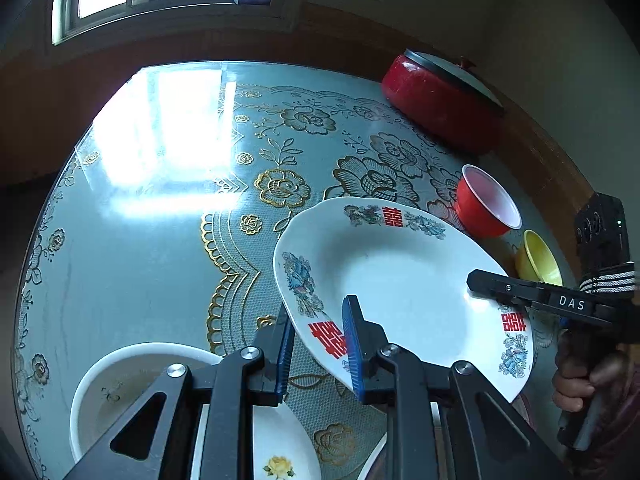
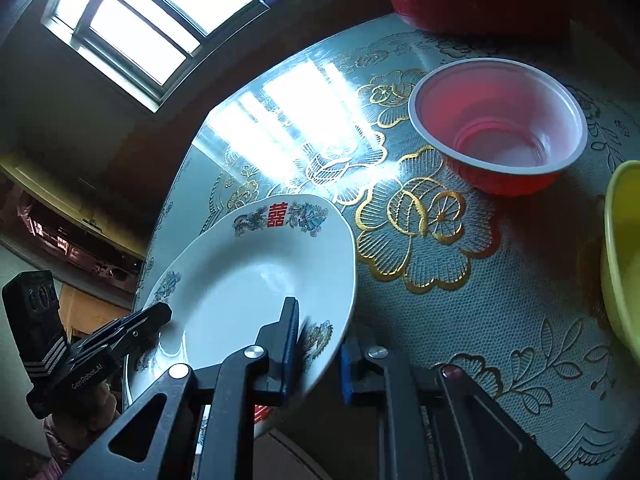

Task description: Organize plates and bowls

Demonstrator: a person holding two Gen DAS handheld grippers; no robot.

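Your right gripper [image 2: 318,344] pinches the rim of the white plate [image 2: 248,276], one finger over it, one beneath. Ahead of the fingers, to the right, a red bowl [image 2: 498,124] sits on the desk [image 2: 460,320]. Your left gripper [image 2: 132,330] grips the plate's far-left rim.

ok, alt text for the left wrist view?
Both grippers, left gripper and right gripper, clamp opposite rims of a white decorated plate tilted above a floral glass-topped table. Behind sit a red bowl, yellow bowl and lidded red pot; a white bowl lies near left.
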